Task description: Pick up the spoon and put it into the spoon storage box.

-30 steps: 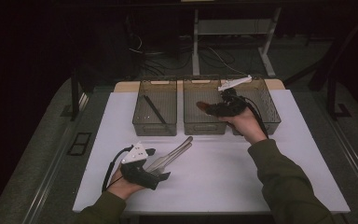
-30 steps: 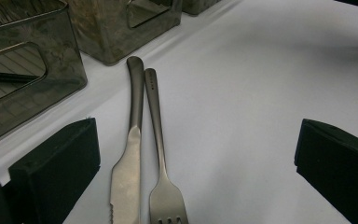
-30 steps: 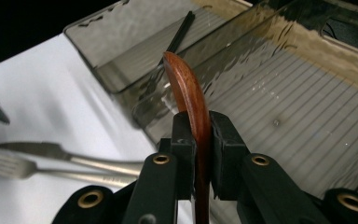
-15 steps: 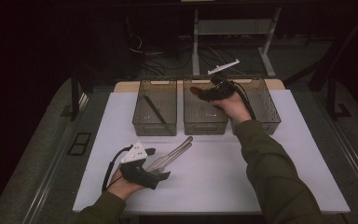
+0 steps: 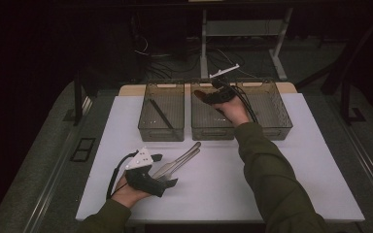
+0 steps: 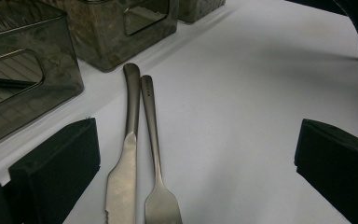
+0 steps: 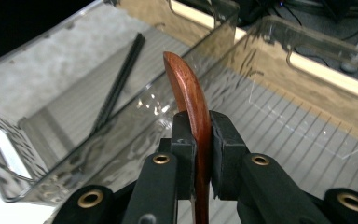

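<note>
My right gripper (image 5: 208, 97) hovers over the back of the middle clear bin (image 5: 212, 133). It is shut on a reddish-brown wooden utensil (image 7: 191, 102), whose rounded end sticks out past the pads (image 7: 184, 140) and points toward the left bin (image 5: 161, 133). A black stick (image 7: 116, 84) lies on that left bin's floor. My left gripper (image 5: 165, 170) rests on the white table near the front left, open. A steel knife (image 6: 123, 177) and fork (image 6: 156, 163) lie side by side between its jaws, nearer the left one and untouched.
A third clear bin (image 5: 274, 131) stands to the right of the middle one; the three form a row at the back of the white tabletop (image 5: 291, 184). Cables and a metal stand's legs (image 5: 204, 43) lie on the dark floor beyond.
My right hand has carried the wooden utensil leftward and farther back, from over the right bin to over the middle bin. The left gripper and the cutlery have stayed put.
</note>
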### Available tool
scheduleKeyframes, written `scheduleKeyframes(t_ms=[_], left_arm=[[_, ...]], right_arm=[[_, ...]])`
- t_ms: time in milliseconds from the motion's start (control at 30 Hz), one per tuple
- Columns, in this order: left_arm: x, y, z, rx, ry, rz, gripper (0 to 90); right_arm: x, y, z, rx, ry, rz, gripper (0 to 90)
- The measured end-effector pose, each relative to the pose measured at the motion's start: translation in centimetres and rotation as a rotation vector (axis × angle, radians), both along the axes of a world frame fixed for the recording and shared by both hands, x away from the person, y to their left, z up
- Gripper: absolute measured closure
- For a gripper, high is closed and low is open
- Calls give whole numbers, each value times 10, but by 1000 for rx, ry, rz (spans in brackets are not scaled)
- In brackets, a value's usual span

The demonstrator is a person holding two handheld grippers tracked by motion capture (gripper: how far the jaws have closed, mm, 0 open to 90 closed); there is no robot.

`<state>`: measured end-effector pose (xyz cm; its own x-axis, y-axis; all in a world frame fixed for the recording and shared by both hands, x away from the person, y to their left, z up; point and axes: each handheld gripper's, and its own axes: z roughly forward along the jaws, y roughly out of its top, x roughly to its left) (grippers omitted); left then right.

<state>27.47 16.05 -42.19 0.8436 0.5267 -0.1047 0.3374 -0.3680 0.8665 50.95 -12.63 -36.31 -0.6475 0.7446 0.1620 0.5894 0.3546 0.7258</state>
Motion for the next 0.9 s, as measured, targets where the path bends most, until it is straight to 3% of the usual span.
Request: scheduleKeyframes(t_ms=[267, 433, 667, 900], left_arm=[[-1, -1, 0, 2, 3, -2, 0], [-1, -1, 0, 1, 1, 0, 0], [0, -1, -1, 5, 0, -1, 0], [0, 0, 0, 12, -3, -2, 0]], right_arm=[[1, 6, -11, -22, 21, -4, 808], [-2, 9, -16, -61, 18, 0, 714], [-6, 2, -18, -38, 27, -18, 562], [-19, -14, -12, 28, 25, 24, 476]])
